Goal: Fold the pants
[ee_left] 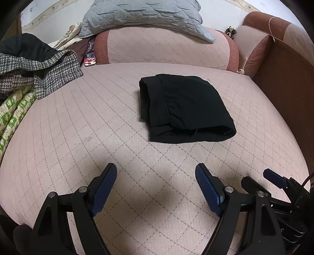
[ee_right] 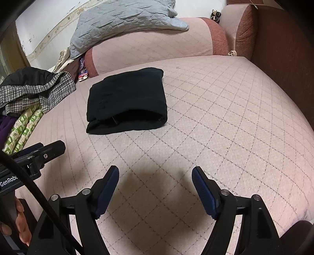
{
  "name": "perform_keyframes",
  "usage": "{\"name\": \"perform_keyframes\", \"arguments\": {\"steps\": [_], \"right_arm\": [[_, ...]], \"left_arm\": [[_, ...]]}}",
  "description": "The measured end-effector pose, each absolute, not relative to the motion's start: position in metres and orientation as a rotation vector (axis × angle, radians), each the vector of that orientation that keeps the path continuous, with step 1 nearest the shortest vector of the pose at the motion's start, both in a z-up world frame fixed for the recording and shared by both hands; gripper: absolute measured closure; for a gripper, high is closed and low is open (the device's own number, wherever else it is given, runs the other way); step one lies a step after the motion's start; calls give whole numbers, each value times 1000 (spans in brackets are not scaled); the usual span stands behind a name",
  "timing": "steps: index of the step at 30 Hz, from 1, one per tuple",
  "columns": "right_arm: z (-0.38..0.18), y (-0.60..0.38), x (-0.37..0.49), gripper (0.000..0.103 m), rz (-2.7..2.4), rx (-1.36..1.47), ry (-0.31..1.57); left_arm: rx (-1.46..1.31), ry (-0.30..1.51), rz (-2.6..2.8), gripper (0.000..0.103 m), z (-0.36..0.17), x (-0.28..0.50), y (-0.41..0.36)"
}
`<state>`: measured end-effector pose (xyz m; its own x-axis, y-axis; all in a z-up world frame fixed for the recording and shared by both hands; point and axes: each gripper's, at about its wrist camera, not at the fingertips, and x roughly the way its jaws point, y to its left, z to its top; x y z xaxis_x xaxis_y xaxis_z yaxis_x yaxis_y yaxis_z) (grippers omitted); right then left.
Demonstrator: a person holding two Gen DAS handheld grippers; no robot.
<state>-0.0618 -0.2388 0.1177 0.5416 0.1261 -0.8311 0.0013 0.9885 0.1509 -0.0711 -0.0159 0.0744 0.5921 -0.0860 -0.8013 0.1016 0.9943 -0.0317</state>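
Observation:
Black pants (ee_left: 183, 107) lie folded into a compact rectangle on the pink quilted sofa seat (ee_left: 82, 125); in the right wrist view the pants (ee_right: 127, 100) sit left of centre. My left gripper (ee_left: 156, 171) hovers above the seat nearer than the pants, open, with nothing between its blue pads. My right gripper (ee_right: 155, 172) is likewise open and empty, clear of the pants. The right gripper's fingers (ee_left: 274, 179) show at the lower right of the left wrist view. The left gripper's body (ee_right: 39, 155) shows at the left of the right wrist view.
A houndstooth garment (ee_left: 39, 72) and a green-patterned cloth (ee_left: 13, 115) are piled at the seat's left. A grey quilted pillow (ee_left: 141, 17) rests on the back cushion (ee_left: 166, 49). A brown armrest (ee_left: 284, 82) borders the right side. A hand (ee_right: 17, 221) holds the left gripper's handle.

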Motion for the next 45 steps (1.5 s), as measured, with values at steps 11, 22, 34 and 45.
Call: {"name": "perform_keyframes", "arguments": {"steps": [11,22,34,45], "right_arm": [[108,-230,-59,21,87,113,1034],[98,-230,-56,21,86,106,1063],[96,-228,-52,20,81,82,1055],[117,-212,-53,20,117,6,959]], "left_arm": [[-7,960,-116,22,66,-67,-11],[-27,989,-117,22,56,-61,-9],[-19,692,41,21,90,-85,5],[113,211,217,0,169,-142,1]]}}
